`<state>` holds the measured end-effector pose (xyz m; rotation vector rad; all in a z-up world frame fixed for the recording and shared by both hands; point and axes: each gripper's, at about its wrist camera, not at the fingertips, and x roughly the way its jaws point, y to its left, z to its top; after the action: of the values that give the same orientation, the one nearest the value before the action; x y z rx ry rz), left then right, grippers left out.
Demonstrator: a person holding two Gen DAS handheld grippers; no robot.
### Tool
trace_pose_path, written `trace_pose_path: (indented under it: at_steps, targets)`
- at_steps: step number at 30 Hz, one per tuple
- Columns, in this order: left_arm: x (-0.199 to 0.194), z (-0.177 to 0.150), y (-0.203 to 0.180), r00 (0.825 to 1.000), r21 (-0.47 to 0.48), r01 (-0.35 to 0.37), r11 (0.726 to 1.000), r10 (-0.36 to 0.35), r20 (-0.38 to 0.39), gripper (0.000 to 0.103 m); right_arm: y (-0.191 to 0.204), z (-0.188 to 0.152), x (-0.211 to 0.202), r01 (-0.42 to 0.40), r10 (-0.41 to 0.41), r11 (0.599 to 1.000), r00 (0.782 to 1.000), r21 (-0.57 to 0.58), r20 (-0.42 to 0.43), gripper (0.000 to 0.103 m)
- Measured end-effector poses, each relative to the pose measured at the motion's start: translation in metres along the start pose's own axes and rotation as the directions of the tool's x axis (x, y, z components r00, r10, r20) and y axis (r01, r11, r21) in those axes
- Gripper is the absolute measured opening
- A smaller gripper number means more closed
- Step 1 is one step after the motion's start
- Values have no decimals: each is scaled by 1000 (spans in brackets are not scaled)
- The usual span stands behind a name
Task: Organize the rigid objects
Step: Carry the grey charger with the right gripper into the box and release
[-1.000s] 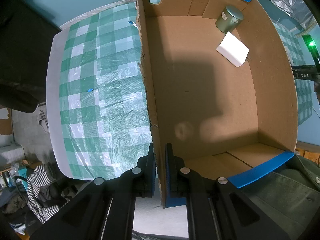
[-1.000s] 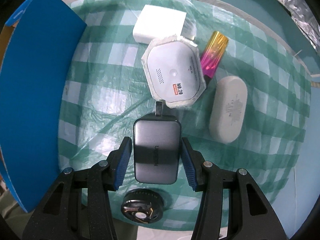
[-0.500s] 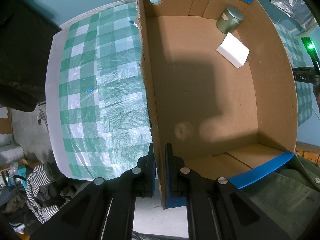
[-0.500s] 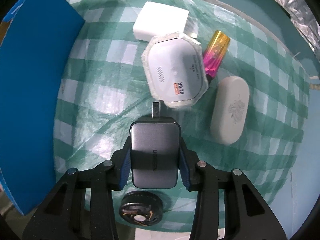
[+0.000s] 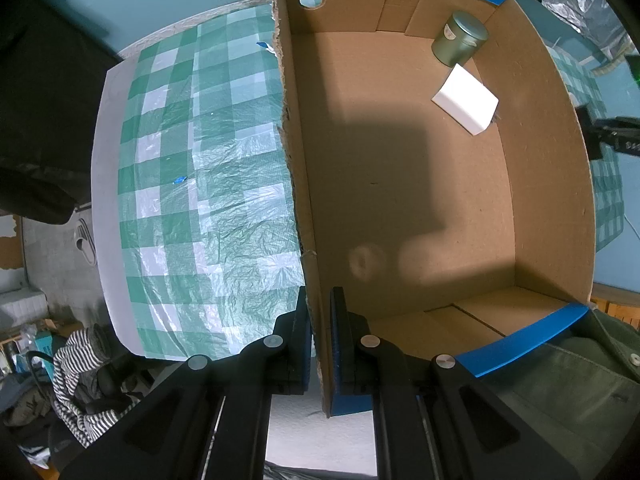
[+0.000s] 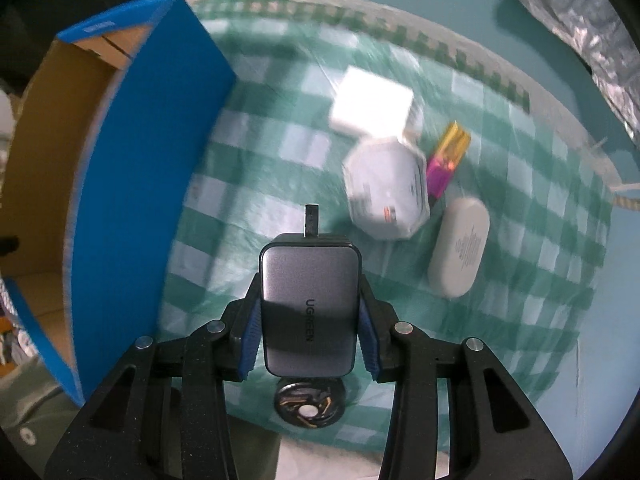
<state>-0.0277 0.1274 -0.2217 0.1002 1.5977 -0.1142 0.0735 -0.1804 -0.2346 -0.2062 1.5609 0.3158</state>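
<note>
My left gripper (image 5: 320,340) is shut on the left wall of a cardboard box (image 5: 296,184) with blue outer sides. Inside the box lie a green tin (image 5: 458,42) and a white block (image 5: 466,102) near the far right corner. My right gripper (image 6: 308,328) is shut on a grey UGREEN charger (image 6: 308,312) and holds it above the green checked tablecloth (image 6: 248,216). The box's blue side (image 6: 136,184) is to the left of it.
On the cloth beyond the charger lie a white cube (image 6: 370,104), a white octagonal case (image 6: 386,192), a gold and pink tube (image 6: 446,160) and a white oval case (image 6: 460,248). A round black disc (image 6: 308,404) lies under the right gripper.
My right gripper closed on the charger and lifted it off the cloth, rising and shifting toward the box. The left gripper and box have stayed in place.
</note>
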Motion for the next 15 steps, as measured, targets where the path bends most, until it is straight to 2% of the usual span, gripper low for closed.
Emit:
trace_pose_path:
  at_steps: [15]
  targets:
    - [-1,1,0,1000,1,0,1000,0,2,8,62,43,-61,-27,42,983,996,-179,79,40]
